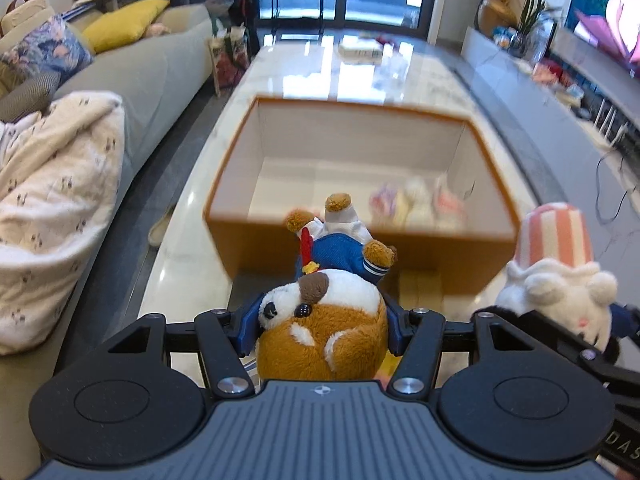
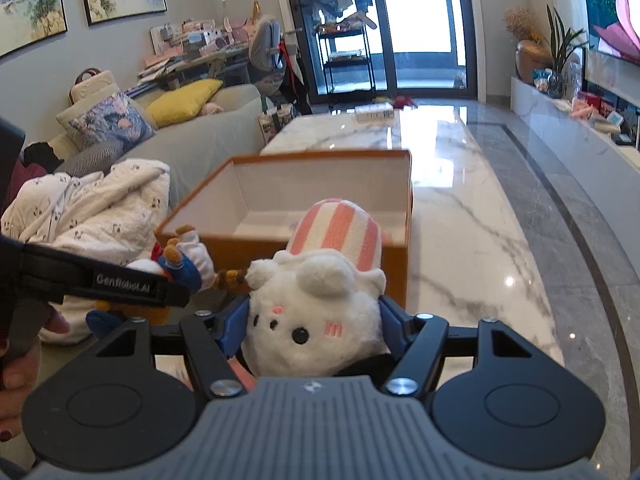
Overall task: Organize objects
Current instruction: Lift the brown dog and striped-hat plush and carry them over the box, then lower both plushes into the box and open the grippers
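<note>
Left wrist view: the left gripper (image 1: 322,326) pinches a brown-and-white plush dog in a blue outfit (image 1: 324,320) by the head, body pointing away toward the open orange cardboard box (image 1: 224,184) on the white marble table (image 1: 360,72), bare beyond. The right gripper (image 2: 316,324) squeezes a white plush with pink-striped body (image 2: 320,300) likewise. Blurry soft items in the box (image 1: 420,204) are hard to identify.

Home living room; sofa (image 2: 208,140), television (image 2: 612,8)
</note>
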`<action>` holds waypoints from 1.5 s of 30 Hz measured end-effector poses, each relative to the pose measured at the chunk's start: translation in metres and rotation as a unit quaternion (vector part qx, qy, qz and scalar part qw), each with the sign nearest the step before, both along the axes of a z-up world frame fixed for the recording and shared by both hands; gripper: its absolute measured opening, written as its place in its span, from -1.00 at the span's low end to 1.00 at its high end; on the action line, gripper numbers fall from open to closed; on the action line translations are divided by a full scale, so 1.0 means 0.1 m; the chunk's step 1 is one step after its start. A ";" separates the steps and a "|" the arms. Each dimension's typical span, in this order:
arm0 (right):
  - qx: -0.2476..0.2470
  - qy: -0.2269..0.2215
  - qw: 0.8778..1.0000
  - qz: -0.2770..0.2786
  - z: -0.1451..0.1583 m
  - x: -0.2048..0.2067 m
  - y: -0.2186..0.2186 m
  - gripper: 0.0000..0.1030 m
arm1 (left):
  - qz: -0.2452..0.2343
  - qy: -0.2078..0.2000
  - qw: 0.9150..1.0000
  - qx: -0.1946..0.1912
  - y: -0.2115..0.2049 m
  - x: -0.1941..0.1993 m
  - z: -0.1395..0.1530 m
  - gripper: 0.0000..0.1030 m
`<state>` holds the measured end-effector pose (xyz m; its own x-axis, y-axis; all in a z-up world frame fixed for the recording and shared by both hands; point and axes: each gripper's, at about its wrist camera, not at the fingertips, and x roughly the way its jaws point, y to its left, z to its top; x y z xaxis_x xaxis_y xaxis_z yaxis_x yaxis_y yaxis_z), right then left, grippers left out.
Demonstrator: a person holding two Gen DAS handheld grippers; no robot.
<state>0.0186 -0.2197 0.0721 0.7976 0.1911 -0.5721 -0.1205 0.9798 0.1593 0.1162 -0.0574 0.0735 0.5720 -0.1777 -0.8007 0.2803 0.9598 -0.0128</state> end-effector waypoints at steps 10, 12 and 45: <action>0.023 -0.054 0.998 -0.029 0.37 0.93 -0.03 0.33 | 0.002 -0.057 0.998 -0.020 -0.12 0.90 0.29 0.32; 0.028 -0.048 0.998 -0.037 0.29 1.15 -0.05 0.33 | 0.001 -0.059 0.998 -0.016 -0.17 1.04 0.21 0.32; -0.018 0.074 0.996 -0.042 -0.42 1.79 0.26 0.33 | 0.013 0.070 0.995 0.076 -0.49 1.66 -0.89 0.33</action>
<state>0.1972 -0.1941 0.0305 0.7167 0.1047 -0.6895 -0.0154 0.9908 0.1344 0.2821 -0.1060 -0.0151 0.4562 -0.0351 -0.8892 0.2602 0.9608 0.0956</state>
